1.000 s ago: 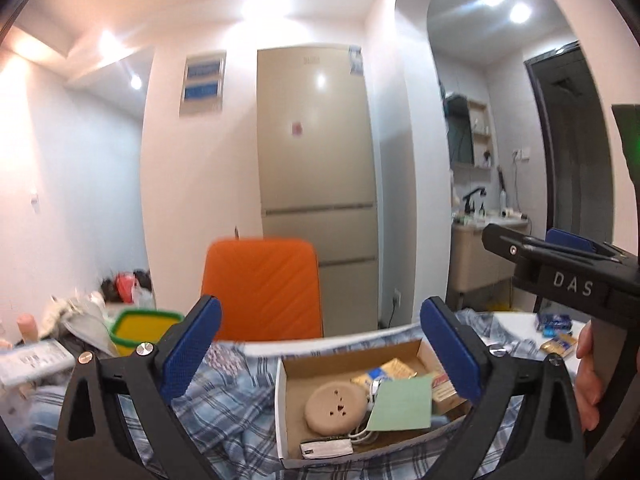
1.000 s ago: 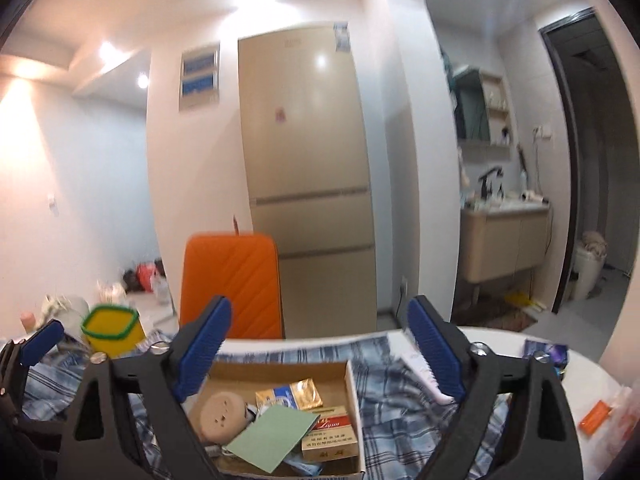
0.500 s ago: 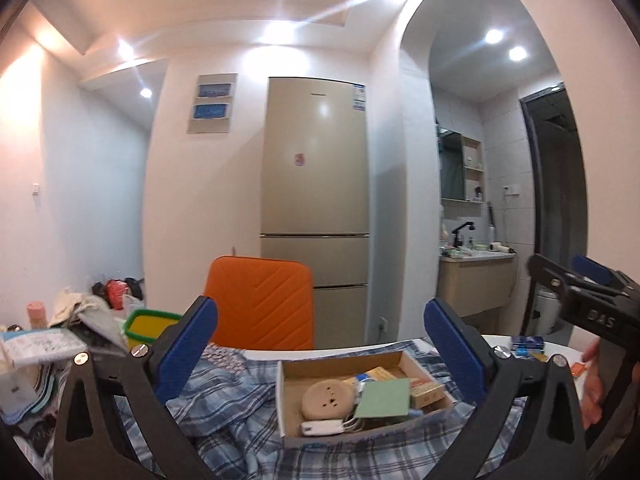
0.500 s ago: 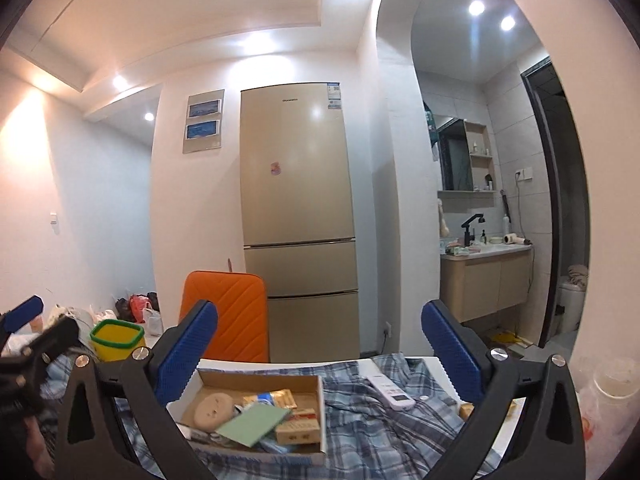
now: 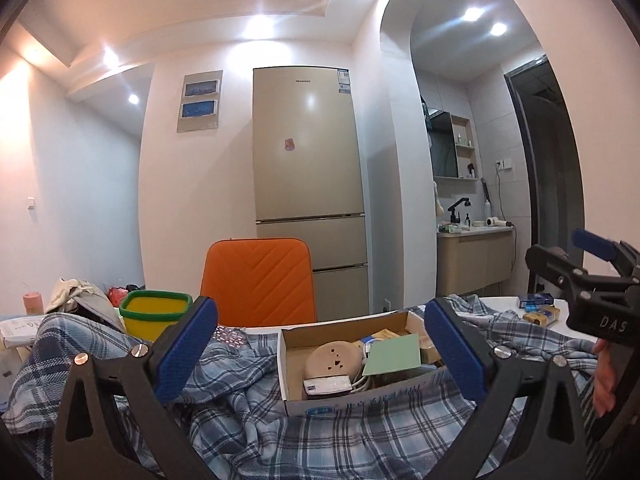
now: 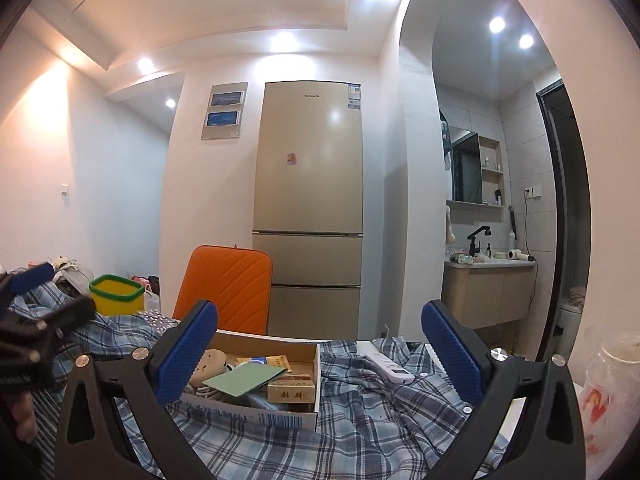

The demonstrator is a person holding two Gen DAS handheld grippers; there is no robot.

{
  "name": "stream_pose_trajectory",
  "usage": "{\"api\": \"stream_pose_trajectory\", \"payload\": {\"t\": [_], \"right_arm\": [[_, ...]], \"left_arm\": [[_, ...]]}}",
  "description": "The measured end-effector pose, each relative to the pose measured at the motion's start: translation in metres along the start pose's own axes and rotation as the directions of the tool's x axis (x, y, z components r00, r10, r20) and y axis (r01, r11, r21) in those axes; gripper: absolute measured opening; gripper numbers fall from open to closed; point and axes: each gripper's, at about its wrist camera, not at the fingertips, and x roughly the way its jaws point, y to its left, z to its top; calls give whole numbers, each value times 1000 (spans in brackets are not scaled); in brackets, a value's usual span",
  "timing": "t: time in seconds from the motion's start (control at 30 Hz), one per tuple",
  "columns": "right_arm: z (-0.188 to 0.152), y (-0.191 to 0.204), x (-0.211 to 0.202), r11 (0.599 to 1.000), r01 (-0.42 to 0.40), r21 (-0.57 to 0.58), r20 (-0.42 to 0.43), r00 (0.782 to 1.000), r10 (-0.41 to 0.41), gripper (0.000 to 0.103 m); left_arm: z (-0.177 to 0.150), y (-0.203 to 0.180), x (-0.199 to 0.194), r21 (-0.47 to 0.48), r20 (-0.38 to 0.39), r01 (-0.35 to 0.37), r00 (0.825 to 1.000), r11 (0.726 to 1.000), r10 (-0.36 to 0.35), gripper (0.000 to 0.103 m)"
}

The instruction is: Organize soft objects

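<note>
A blue plaid cloth lies crumpled across the table and also shows in the right wrist view. A cardboard box of small items sits on it, also seen in the right wrist view. My left gripper is open and empty, held above the cloth in front of the box. My right gripper is open and empty, above the cloth to the box's right. Each gripper appears at the edge of the other's view.
A white remote lies on the cloth right of the box. A yellow tub with a green rim and an orange chair stand behind the table. Small packets lie at the far right. A plastic bag is at the right edge.
Both grippers have pulled back and tilted up, so the box and cloth sit lower and farther off. Both stay open and empty.
</note>
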Motion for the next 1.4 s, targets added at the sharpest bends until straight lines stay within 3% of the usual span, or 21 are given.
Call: {"api": "stream_pose_trajectory", "payload": {"t": [0.37, 0.63, 1.4], "right_arm": [[1, -6, 12, 1000, -3, 25, -40, 999, 4, 103], [1, -3, 16, 1000, -1, 11, -50, 999, 2, 103], [-3, -13, 25, 998, 12, 61, -92, 996, -6, 103]], "left_arm": [[-1, -5, -17, 18, 77, -37, 996, 999, 35, 103], [-2, -9, -16, 36, 78, -24, 997, 999, 21, 103], [-4, -11, -3, 50, 15, -78, 997, 996, 77, 103]]}}
